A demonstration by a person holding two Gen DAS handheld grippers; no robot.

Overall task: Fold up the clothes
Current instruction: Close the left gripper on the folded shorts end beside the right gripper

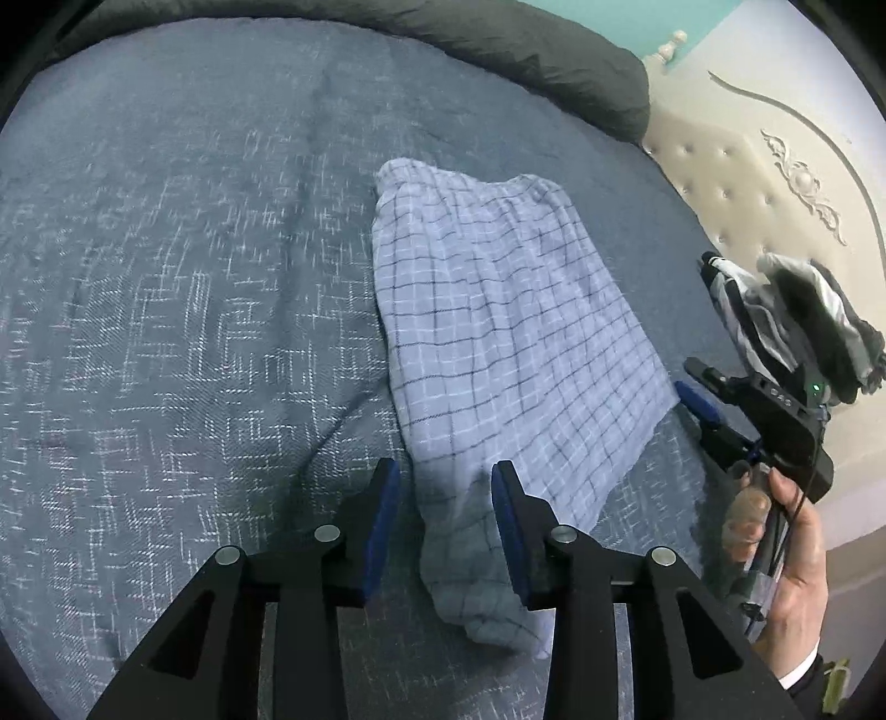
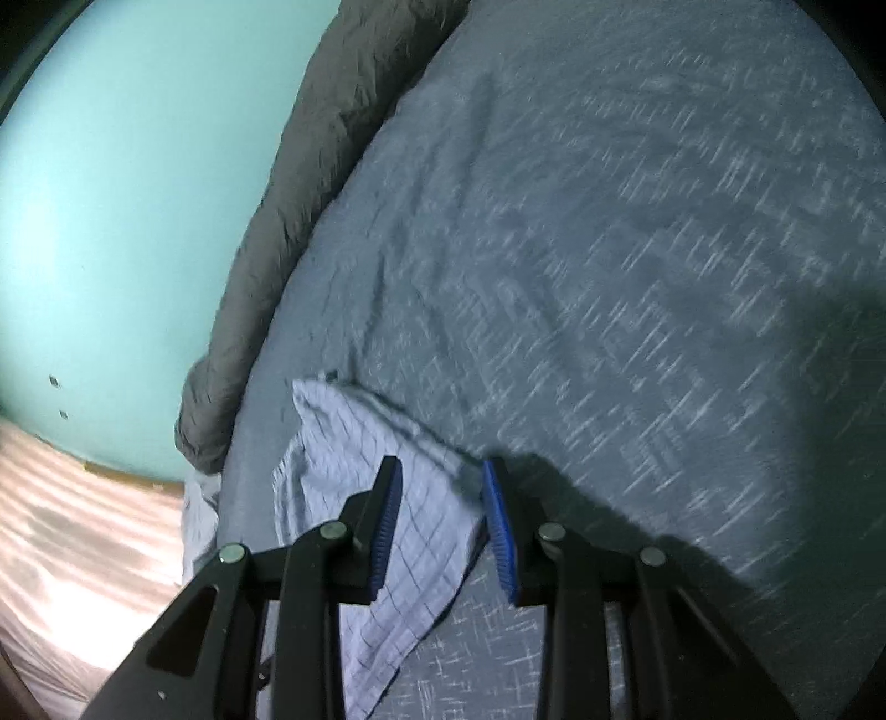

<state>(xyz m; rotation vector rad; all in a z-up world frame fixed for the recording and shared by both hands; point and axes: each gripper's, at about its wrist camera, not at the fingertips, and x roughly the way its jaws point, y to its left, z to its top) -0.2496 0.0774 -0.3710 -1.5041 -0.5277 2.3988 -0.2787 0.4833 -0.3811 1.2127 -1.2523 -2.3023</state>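
Observation:
A light blue checked garment lies folded on the dark blue patterned bedspread. My left gripper is open just above its near end, with a narrow fold of the cloth lying between the blue pads, apart from them. My right gripper shows at the garment's right edge, held by a hand. In the right wrist view the right gripper is open over the garment, near its corner, holding nothing.
A dark grey rolled duvet lies along the far edge of the bed, also in the right wrist view. A cream tufted headboard stands on the right. A teal wall and a wooden floor lie beyond the bed.

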